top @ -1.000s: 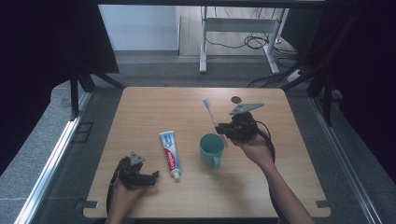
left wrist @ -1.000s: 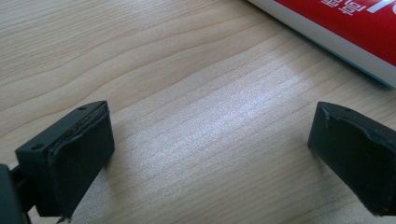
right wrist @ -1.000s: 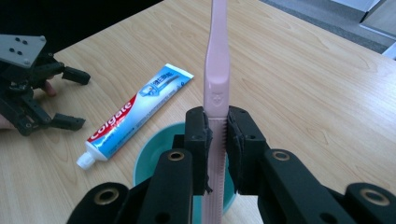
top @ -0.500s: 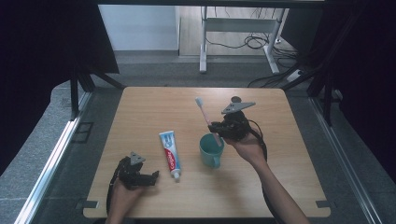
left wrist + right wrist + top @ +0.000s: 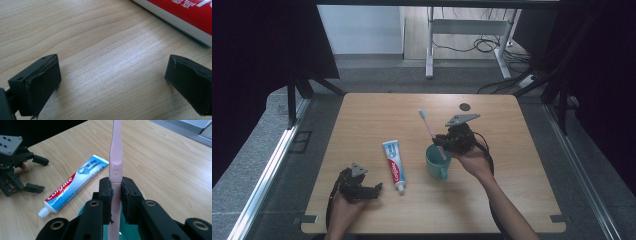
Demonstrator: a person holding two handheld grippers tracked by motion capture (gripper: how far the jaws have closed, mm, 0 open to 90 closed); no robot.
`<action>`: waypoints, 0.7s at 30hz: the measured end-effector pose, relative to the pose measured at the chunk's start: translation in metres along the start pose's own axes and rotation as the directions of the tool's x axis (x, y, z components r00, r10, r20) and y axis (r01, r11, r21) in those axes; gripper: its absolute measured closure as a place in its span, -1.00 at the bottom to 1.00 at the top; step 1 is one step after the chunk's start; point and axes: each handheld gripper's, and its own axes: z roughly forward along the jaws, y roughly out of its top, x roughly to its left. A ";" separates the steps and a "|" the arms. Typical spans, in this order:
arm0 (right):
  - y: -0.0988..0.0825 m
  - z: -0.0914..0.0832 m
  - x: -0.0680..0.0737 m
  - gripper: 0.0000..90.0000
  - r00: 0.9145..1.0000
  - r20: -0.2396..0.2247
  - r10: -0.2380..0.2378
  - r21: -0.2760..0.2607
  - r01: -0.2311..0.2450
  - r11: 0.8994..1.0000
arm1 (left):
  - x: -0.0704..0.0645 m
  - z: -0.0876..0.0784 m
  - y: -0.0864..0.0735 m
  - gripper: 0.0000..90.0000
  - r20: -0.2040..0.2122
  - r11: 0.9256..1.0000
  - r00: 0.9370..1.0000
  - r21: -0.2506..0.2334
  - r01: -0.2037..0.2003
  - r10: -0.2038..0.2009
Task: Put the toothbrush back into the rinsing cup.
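The right gripper (image 5: 116, 188) pinches a pink toothbrush (image 5: 115, 157) by its handle between its 2 jaws, bristle end up and handle tip lowest, probably so the handle can slide into the teal cup (image 5: 435, 162) just beneath the jaws. From above, the handle's lower end seems to sit at the cup's mouth; whether it is inside I cannot tell. The left gripper (image 5: 371, 190) rests on the table (image 5: 377, 112) with jaws spread and nothing between them, likely parked. Just beyond its jaws lies a toothpaste tube (image 5: 394, 158), flat, cap toward the person.
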 end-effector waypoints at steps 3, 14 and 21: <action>-0.002 0.002 0.000 0.74 1.000 0.000 0.003 0.005 -0.003 1.000 | 0.000 0.000 0.000 -1.00 0.000 1.000 1.000 0.000 0.000 0.000; -0.016 0.014 -0.001 0.74 1.000 -0.011 0.015 0.022 -0.015 1.000 | 0.000 0.000 0.000 -1.00 -0.001 1.000 1.000 0.000 -0.001 0.001; -0.025 0.020 -0.001 0.74 1.000 -0.015 0.022 0.040 -0.021 0.999 | 0.000 0.000 0.000 -1.00 -0.001 1.000 1.000 0.000 0.000 0.000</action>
